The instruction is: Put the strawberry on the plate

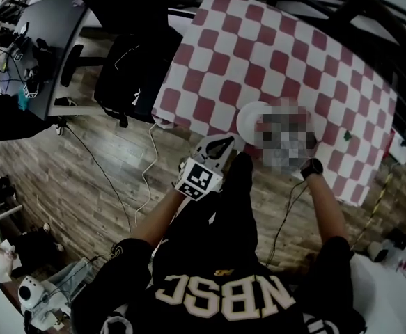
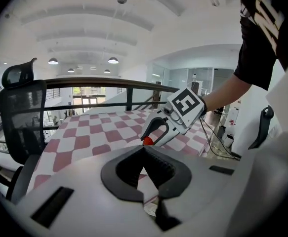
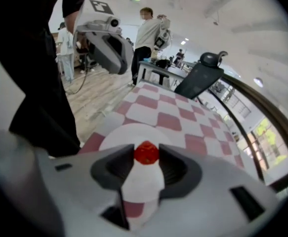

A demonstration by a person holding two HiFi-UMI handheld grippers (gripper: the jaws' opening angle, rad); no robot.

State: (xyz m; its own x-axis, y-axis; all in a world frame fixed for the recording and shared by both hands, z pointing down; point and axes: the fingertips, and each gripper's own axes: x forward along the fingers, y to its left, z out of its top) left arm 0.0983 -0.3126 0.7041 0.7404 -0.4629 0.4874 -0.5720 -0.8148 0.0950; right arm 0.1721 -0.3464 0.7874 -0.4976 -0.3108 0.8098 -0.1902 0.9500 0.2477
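Checkered table: our right gripper pinches the strawberry over the plate at its 6 o'clock edge, left gripper closed and empty; released off-centre, it could roll off.

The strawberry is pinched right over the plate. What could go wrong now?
1. The right gripper pinches the strawberry only at the very tips of its jaws, so it might slip out sideways before it is set down.
2. The plate sits close to the edge of the table. A strawberry let go from above could roll or bounce off it and land on the floor.
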